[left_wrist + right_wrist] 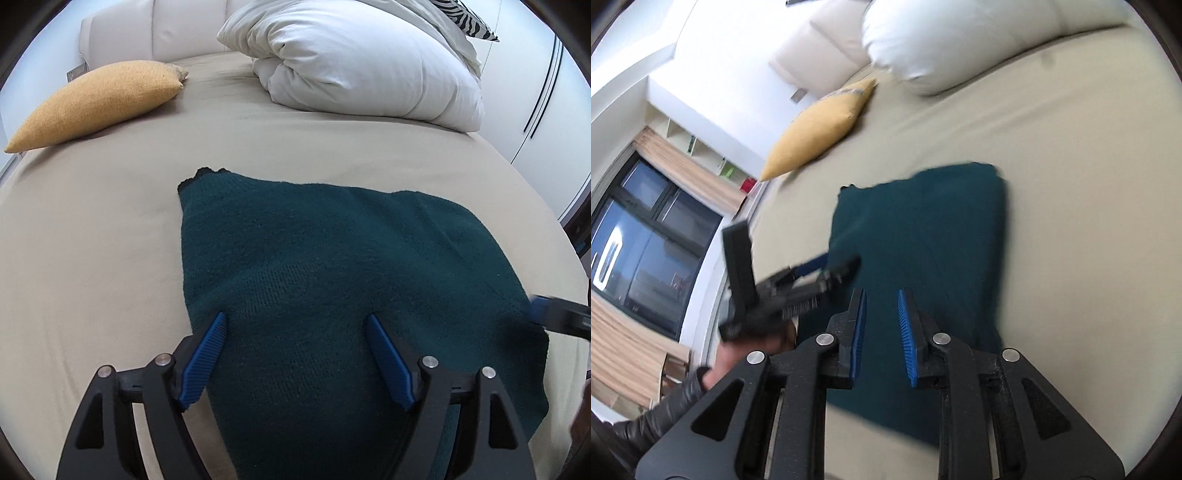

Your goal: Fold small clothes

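A dark teal knitted garment (pixel 332 266) lies folded flat on the beige bed sheet (pixel 92 258); it also shows in the right wrist view (pixel 923 229). My left gripper (pixel 297 319) is open, its blue pads wide apart just above the garment's near part, holding nothing. My right gripper (pixel 881 293) is open with a narrower gap, above the garment's near edge, empty. The left gripper (pixel 827 267) shows blurred in the right wrist view at the garment's left edge. The right gripper's tip (pixel 554 317) shows at the garment's right edge.
A yellow cushion (pixel 99 103) lies at the bed's far left. A bunched white duvet (pixel 362 59) lies at the far middle, with a zebra-print pillow (pixel 465 18) behind it. A padded headboard (pixel 122 37) and a window (pixel 646 236) border the bed.
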